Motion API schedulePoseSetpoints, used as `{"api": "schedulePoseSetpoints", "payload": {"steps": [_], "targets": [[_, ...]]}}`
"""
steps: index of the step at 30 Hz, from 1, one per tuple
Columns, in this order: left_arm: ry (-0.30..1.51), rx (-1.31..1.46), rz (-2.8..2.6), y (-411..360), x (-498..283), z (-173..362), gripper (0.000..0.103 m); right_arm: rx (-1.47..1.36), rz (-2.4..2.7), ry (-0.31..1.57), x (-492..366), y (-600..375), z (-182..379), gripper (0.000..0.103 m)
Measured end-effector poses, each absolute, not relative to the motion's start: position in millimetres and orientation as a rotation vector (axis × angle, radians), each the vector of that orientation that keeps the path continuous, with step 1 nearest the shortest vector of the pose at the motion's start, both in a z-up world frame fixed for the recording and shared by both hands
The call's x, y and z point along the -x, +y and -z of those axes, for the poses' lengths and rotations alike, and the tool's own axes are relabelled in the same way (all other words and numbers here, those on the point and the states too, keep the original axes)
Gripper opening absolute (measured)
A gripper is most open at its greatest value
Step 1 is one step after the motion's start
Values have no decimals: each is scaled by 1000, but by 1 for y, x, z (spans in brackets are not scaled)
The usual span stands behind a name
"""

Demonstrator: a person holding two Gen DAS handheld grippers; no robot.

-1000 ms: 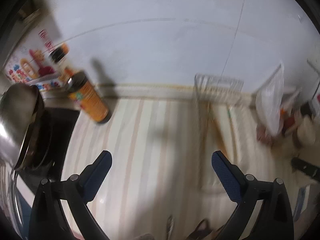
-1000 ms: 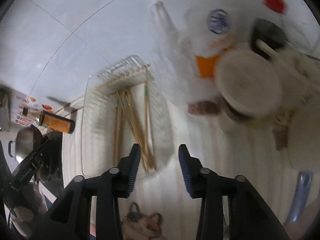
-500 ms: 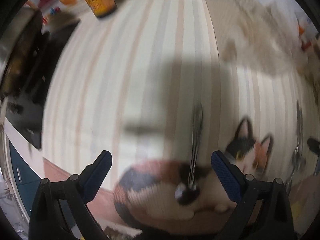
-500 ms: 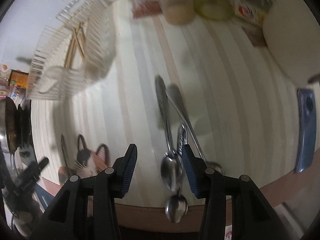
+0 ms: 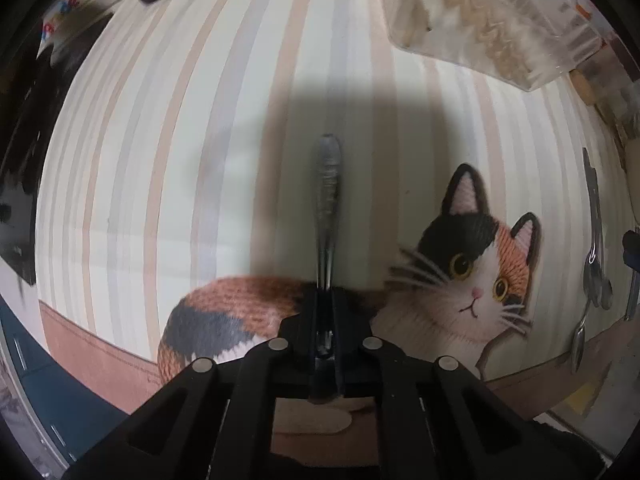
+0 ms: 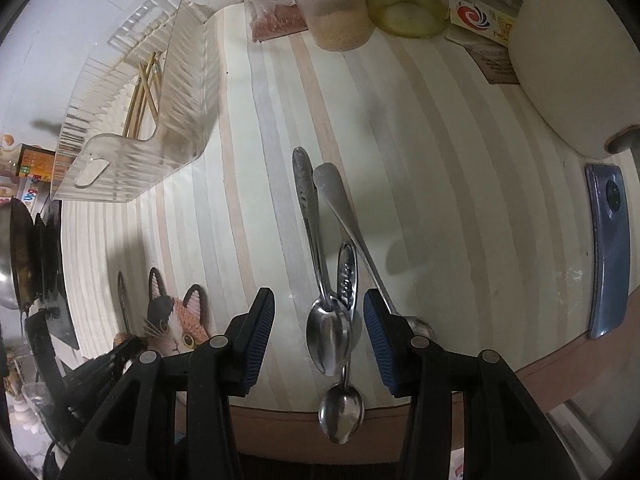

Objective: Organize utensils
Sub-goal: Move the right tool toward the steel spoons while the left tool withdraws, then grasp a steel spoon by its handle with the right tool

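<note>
Both views are dim, with a muted greenish-grey cast and strong fisheye bending; black vignette fills the corners. In the left wrist view a broad, soft-edged shadow (image 5: 352,152) falls across the striped bench (image 5: 160,140), and the utensil handle (image 5: 328,184) there is smeared by blur. In the right wrist view the spoons (image 6: 330,332) catch bright glints, and the clear plastic rack (image 6: 132,120) looks hazy.

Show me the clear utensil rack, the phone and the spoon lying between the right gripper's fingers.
clear utensil rack (image 6: 176,120), right wrist view, near side wall
phone (image 6: 608,256), right wrist view, back cover
spoon (image 6: 328,336), right wrist view, bowl
</note>
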State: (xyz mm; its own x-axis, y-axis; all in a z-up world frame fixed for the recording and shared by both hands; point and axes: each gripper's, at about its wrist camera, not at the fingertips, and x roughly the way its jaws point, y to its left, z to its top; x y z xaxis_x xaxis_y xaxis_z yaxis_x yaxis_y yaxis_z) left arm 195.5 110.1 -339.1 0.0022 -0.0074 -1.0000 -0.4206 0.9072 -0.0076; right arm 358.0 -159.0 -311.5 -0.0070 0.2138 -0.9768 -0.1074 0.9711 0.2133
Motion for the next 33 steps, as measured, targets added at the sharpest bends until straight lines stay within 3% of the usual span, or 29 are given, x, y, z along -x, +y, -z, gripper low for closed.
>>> {"api": "schedulePoseSetpoints", "payload": {"steps": [13, 15, 16, 33], "targets": [[1482, 317, -317, 92, -209, 319, 4, 60, -274, 1560, -353, -132, 339, 47], [1477, 308, -322, 93, -210, 316, 4, 100, -268, 1541, -351, -127, 345, 33], [1474, 305, -325, 100, -216, 312, 4, 141, -269, 1496, -349, -122, 343, 4], [1354, 306, -350, 120, -213, 250, 4, -4, -327, 1435, -339, -134, 312, 0]]}}
